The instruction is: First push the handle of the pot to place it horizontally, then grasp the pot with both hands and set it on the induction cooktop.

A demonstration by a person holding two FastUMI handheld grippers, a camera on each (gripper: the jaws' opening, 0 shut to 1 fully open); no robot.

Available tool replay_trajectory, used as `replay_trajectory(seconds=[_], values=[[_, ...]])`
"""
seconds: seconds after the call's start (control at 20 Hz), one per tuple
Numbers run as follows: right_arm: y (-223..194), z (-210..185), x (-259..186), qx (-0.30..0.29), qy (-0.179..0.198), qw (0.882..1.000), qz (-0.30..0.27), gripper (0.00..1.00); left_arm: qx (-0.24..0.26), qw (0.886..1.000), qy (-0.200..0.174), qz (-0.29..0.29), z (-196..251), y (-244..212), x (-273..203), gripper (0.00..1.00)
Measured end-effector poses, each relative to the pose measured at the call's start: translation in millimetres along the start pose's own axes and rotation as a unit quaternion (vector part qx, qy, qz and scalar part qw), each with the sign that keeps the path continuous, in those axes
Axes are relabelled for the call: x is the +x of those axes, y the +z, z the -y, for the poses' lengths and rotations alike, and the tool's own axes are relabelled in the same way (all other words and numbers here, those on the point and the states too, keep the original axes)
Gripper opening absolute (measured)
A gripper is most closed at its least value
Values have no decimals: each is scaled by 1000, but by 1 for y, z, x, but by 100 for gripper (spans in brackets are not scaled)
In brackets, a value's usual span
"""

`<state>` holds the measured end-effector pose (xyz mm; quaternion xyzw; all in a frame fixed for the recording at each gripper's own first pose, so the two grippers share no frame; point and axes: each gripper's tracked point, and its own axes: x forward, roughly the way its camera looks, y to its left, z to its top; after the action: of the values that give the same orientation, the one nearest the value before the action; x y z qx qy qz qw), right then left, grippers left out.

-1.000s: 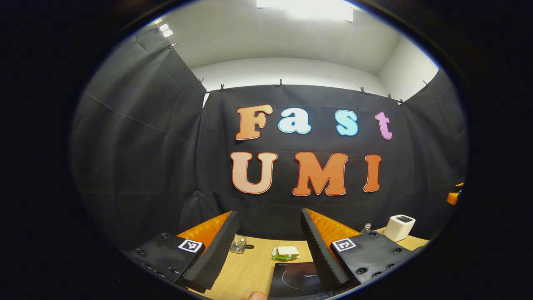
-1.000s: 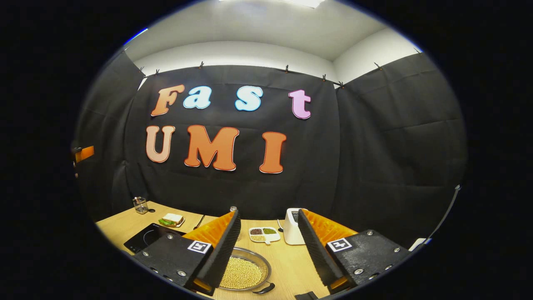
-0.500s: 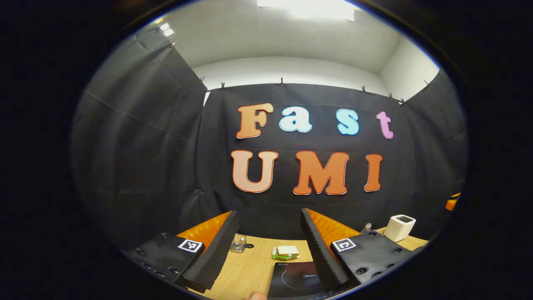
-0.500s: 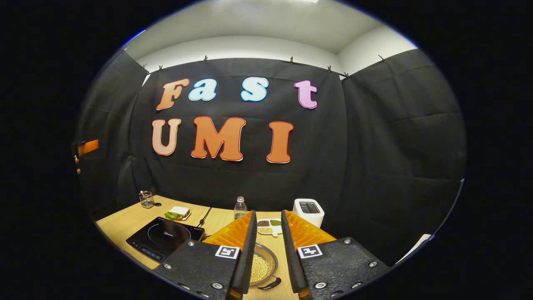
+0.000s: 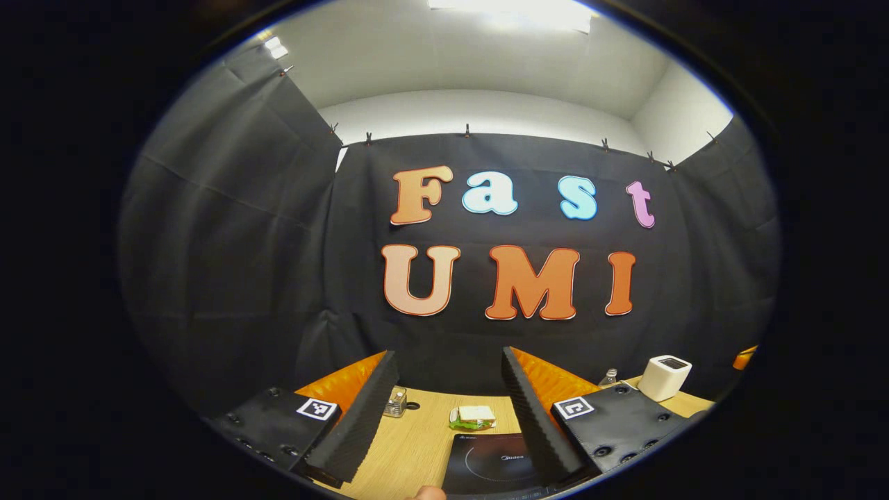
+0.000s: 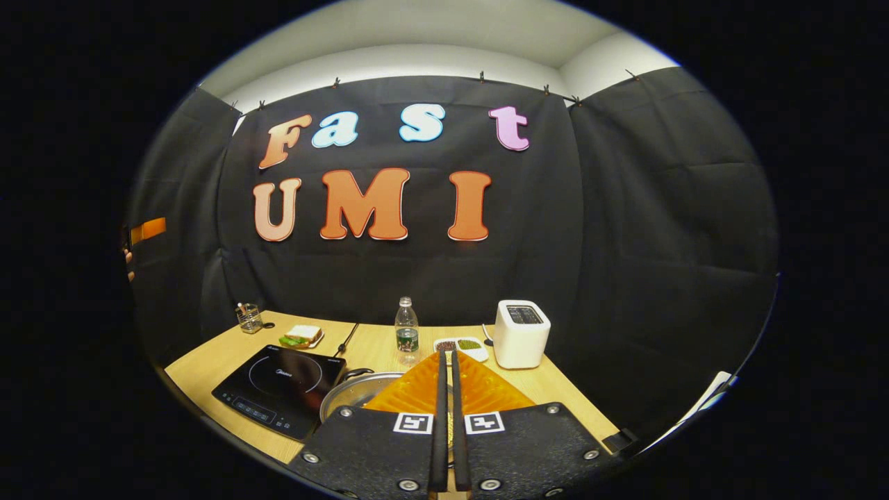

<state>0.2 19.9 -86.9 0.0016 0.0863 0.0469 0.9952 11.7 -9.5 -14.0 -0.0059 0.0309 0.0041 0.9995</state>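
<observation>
In the right gripper view, the right gripper (image 6: 446,361) has its fingers pressed nearly together, a thin slit between them, nothing visibly pinched. Just beyond and partly hidden behind them sits the round silver metal pot (image 6: 351,392) on the pale wooden desk (image 6: 208,357); its handle seems to be the dark curve at its far rim, though that is hard to make out. The flat black induction cooktop (image 6: 281,389) lies just left of the pot. Farther back stand a clear plastic water bottle (image 6: 406,337) and a white toaster (image 6: 521,333).

In the left gripper view, the left gripper (image 5: 448,368) is spread wide, empty, above the desk, with the cooktop (image 5: 486,465) between its fingers.
</observation>
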Motion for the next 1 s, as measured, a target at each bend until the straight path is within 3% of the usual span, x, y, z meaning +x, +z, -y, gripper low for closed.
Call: replay_trajectory(seconds=[0.55,1.0], values=[[-71,-12,-16,-20,23,997,-75,0,5,1000,1,0,2,-2,-8,99],[-143,-26,-22,-19,40,986,-159,0,4,1000,12,-3,-11,-7,-8,98]])
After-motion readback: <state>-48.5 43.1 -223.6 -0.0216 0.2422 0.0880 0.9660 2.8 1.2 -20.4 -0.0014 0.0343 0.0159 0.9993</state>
